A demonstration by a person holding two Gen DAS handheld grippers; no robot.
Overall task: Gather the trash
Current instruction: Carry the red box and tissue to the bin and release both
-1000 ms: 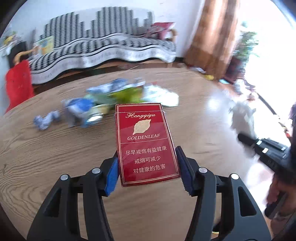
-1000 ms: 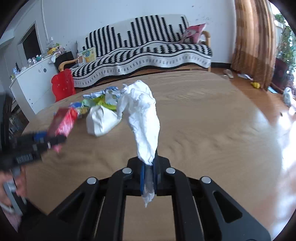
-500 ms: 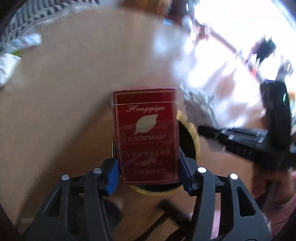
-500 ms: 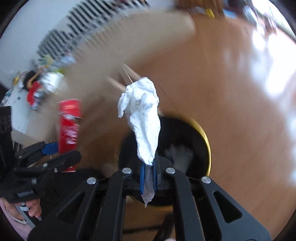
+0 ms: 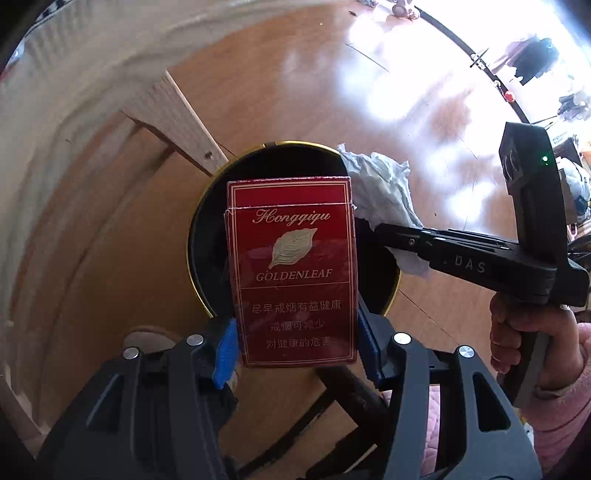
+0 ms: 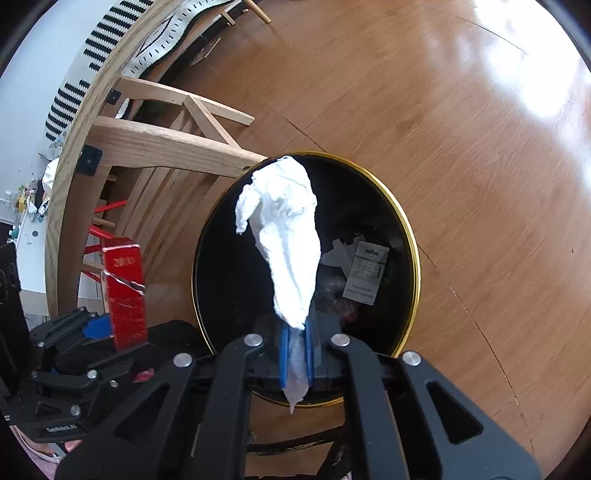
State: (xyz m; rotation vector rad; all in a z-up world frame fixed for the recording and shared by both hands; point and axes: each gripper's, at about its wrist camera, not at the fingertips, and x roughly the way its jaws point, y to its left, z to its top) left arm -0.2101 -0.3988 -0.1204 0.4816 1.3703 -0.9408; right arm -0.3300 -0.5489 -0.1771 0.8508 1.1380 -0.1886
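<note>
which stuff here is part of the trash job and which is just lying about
Job:
- red cigarette pack, held in left tool
- white tissue wad, held in right tool
- black bin with gold rim

Lying about:
- wooden table frame
- striped sofa

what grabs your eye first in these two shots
The red cigarette pack stands upright, clamped in the left gripper, filling the middle of the left view. In the right view, the right gripper pinches a crumpled white tissue. Both hang over a black bin with a gold rim.

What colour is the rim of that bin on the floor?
Gold, circling a black trash bin; the right wrist view shows it best, below the white tissue.
</note>
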